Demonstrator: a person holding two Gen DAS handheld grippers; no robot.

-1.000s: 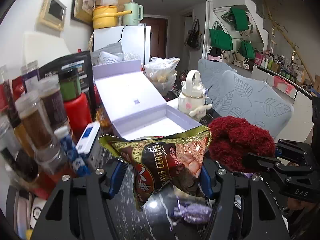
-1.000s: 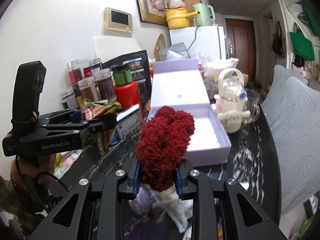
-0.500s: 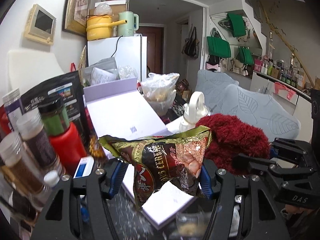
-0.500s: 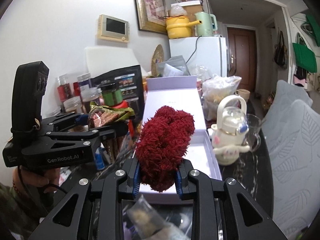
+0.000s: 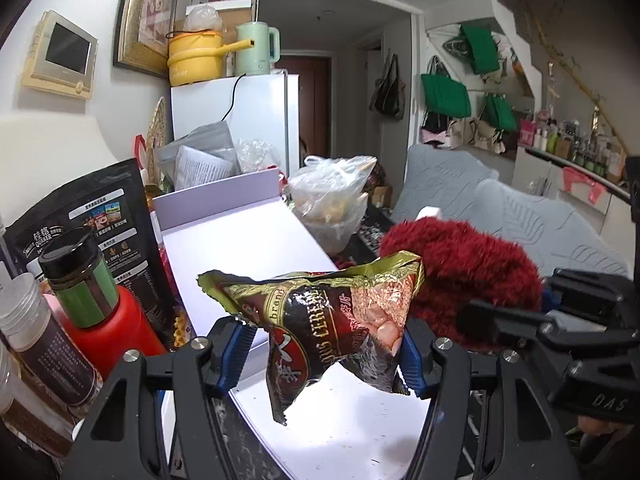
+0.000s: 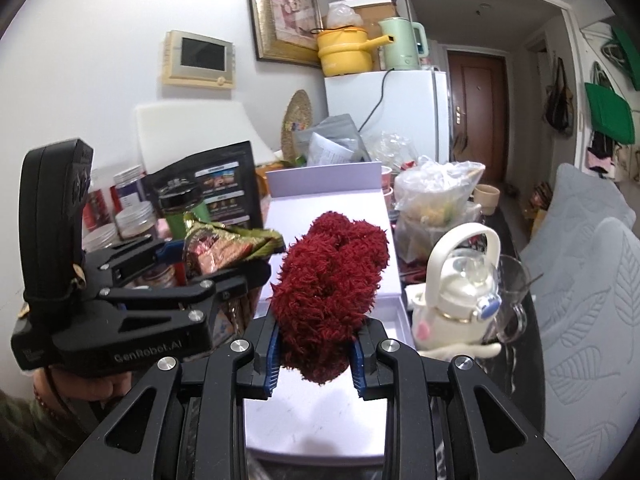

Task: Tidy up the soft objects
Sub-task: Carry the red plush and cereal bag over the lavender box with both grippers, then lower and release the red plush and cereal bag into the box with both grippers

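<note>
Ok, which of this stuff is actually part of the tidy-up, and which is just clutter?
In the job:
- cereal packet, clamped in the left gripper
- red fuzzy item, clamped in the right gripper
- open lilac box under both

Lying about:
- spice jars
- black pouch
- white kettle-shaped bottle
- plastic bag

White kettle (image 5: pixel 430 213) almost wholly behind red fluffy cloth (image 5: pixel 460 276).

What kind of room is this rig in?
Most likely a lived-in apartment kitchen-dining corner: a white fridge topped with a yellow pot, spice jars crowding the table, tote bags by the door.
</note>
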